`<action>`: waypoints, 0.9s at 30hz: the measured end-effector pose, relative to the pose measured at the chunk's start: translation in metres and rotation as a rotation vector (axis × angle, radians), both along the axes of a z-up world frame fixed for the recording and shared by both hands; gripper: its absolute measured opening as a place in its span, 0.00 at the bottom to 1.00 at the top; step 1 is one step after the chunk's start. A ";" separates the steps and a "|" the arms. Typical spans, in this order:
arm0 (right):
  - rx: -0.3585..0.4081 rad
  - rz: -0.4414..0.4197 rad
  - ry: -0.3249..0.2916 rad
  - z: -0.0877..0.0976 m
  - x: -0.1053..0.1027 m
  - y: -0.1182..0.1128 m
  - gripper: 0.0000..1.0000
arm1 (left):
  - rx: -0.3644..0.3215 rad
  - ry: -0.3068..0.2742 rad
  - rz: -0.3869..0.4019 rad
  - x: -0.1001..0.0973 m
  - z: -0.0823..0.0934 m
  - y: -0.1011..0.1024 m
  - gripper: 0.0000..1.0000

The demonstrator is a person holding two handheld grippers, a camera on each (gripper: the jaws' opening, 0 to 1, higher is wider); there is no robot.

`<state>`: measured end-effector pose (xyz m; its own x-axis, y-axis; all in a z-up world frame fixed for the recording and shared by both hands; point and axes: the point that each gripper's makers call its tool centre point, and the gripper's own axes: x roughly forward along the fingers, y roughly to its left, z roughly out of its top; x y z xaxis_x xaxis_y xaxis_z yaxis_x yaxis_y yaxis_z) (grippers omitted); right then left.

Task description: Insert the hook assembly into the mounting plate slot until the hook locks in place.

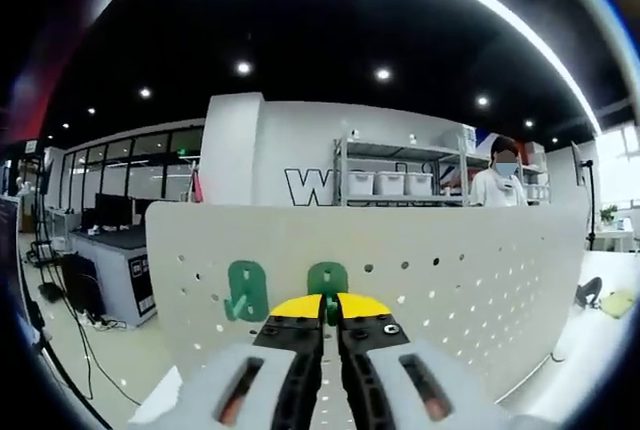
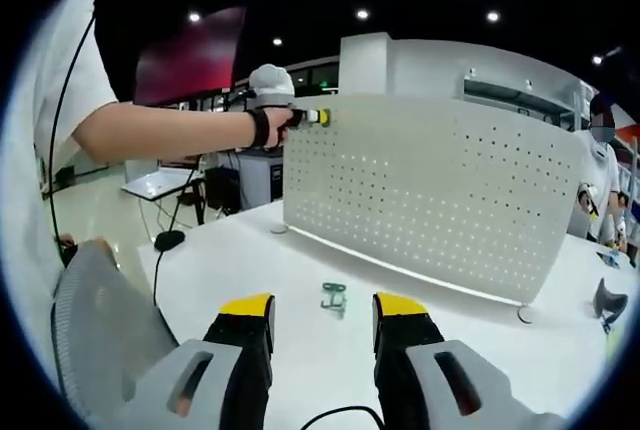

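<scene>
The white perforated mounting plate [image 1: 470, 270] stands upright on the table. One green hook [image 1: 246, 290] hangs on its face. To its right, my left gripper [image 1: 327, 307] is shut on a second green hook [image 1: 327, 278], holding it against the plate. In the right gripper view, a person's hand holds the left gripper [image 2: 318, 117] at the upper left corner of the plate [image 2: 430, 200]. My right gripper [image 2: 323, 308] stands open low over the table. Just beyond its yellow tips, a third green hook [image 2: 334, 296] lies flat on the tabletop.
The white table [image 2: 230, 260] carries the plate on small round feet [image 2: 524, 314]. A black cable [image 2: 165, 250] runs off its left edge. A person in white [image 2: 600, 165] stands behind the plate on the right. Shelves with bins [image 1: 390, 182] and desks [image 1: 105, 250] lie beyond.
</scene>
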<state>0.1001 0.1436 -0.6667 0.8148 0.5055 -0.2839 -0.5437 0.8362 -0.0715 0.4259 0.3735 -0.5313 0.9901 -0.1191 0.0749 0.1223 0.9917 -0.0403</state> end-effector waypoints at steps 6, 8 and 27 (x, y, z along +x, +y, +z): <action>0.002 0.004 -0.007 0.002 0.000 0.001 0.40 | -0.013 0.026 -0.038 -0.003 -0.004 -0.003 0.09; 0.007 0.007 -0.010 0.003 0.000 0.001 0.40 | 0.000 0.035 -0.044 -0.005 -0.006 -0.004 0.11; 0.026 0.034 -0.012 0.004 0.005 0.004 0.39 | 0.033 0.083 -0.088 -0.040 -0.022 0.001 0.14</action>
